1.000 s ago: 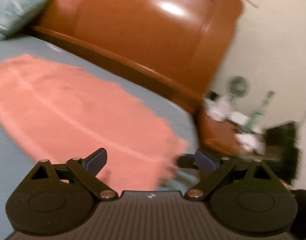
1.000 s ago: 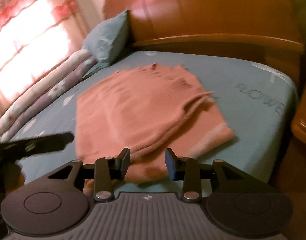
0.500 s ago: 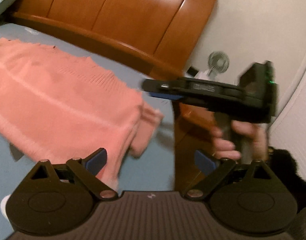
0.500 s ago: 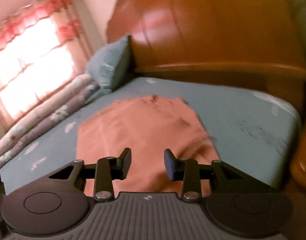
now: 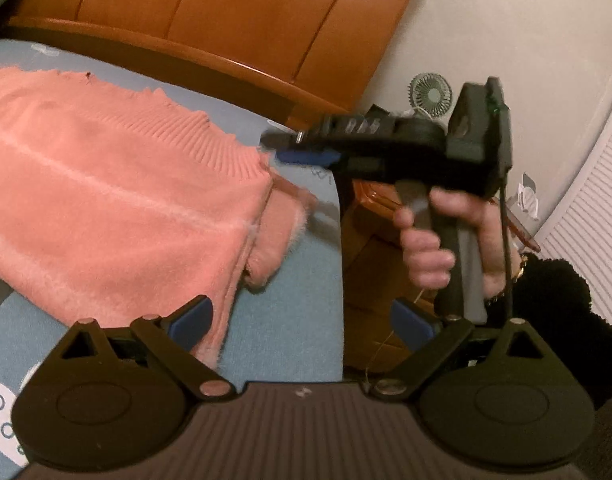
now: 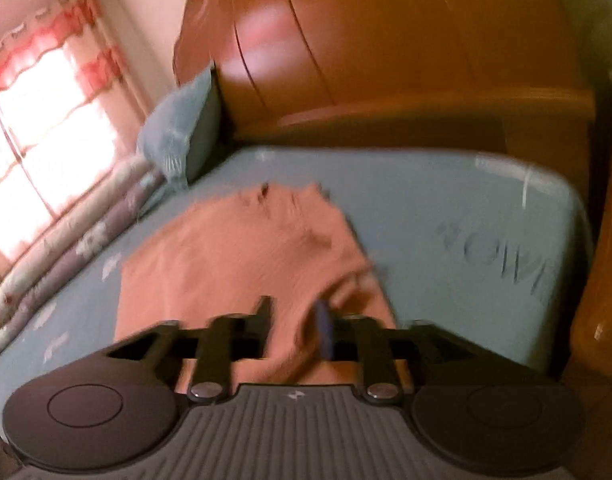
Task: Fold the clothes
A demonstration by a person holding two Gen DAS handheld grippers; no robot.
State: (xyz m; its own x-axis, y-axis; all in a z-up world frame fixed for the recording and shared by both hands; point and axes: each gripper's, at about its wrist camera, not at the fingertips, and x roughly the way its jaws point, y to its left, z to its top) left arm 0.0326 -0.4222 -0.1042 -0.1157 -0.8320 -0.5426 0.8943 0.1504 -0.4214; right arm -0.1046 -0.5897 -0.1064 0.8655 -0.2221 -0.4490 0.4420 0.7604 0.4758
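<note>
one pink sweater [image 5: 118, 200] lies folded on the blue bed sheet [image 6: 446, 208], near the brown headboard [image 6: 386, 60] and a blue pillow [image 6: 178, 128]. dark letters are printed on the sheet beside the sweater, too blurry to read. the left gripper [image 5: 302, 322] hangs wide open with nothing in it, over the sweater's near edge. the right gripper [image 6: 294, 322], held by a hand [image 5: 438, 240], is partly open over the sweater; i cannot tell if it grips the cloth.

Bed [image 6: 446, 200] with blue printed sheet carries a folded pink sweater [image 5: 106, 200] lying flat near its edge, blue pillow [image 6: 178, 128] against the wooden headboard [image 6: 386, 60].
</note>
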